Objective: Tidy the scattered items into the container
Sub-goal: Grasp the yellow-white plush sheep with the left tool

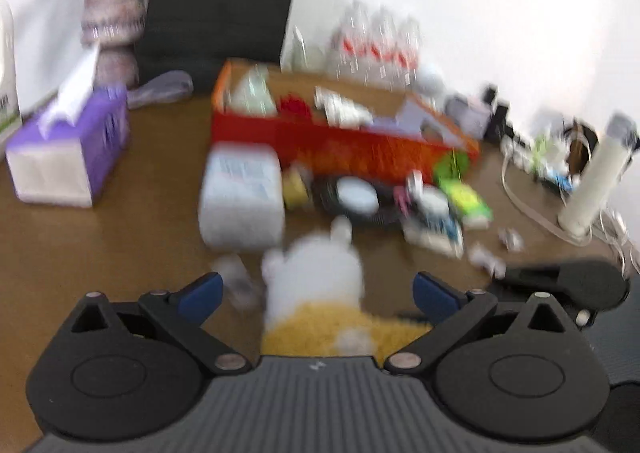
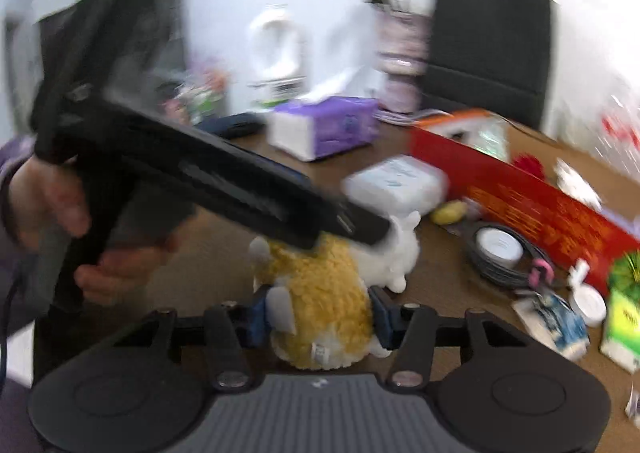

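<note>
We find the right hand-held gripper [image 2: 320, 319] clamped on a fuzzy yellow-and-white plush toy [image 2: 324, 293] lying on the brown bench [image 2: 224, 249]. The left hand-held gripper [image 1: 318, 295] stands wide apart, the toy between its blue pads [image 1: 202, 293], untouched. Beyond lies a soft white tissue pack [image 1: 240, 193], then the red cardboard container [image 1: 340, 141], already part filled. Small clutter crowds its front wall; the frames are blurred.
</note>
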The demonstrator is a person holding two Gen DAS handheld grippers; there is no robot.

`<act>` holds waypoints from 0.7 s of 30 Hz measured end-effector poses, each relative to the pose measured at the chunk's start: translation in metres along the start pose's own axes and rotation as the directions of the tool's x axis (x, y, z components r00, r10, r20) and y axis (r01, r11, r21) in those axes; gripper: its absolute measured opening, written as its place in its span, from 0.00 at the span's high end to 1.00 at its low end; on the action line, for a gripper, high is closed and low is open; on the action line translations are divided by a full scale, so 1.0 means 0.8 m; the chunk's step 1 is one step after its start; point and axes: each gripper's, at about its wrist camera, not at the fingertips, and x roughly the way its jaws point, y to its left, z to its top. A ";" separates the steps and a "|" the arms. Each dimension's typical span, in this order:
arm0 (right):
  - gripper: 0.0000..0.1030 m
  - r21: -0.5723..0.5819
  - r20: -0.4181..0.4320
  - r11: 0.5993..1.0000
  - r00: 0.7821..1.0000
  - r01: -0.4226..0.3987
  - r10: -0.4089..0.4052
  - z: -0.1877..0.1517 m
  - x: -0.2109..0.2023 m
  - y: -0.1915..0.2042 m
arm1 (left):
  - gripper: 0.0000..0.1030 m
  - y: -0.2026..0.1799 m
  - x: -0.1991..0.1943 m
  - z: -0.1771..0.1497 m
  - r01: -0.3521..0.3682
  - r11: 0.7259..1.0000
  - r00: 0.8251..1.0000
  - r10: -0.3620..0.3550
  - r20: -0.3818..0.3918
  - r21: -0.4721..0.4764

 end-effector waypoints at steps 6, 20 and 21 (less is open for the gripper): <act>0.47 0.013 -0.025 1.000 1.000 0.001 -0.001 -0.018 -0.029 0.013 | 0.42 0.006 -0.003 -0.015 0.054 0.996 0.997 -0.057 -0.046 -0.070; 0.13 0.333 0.064 0.934 0.985 0.129 -0.160 0.069 0.013 -0.058 | 0.53 0.071 -0.086 -0.035 -0.162 0.967 0.981 0.179 0.070 -0.195; 0.13 0.356 0.041 0.924 0.985 0.143 -0.168 0.083 0.038 -0.059 | 0.53 0.073 -0.088 -0.038 -0.174 0.965 0.977 0.194 0.089 -0.197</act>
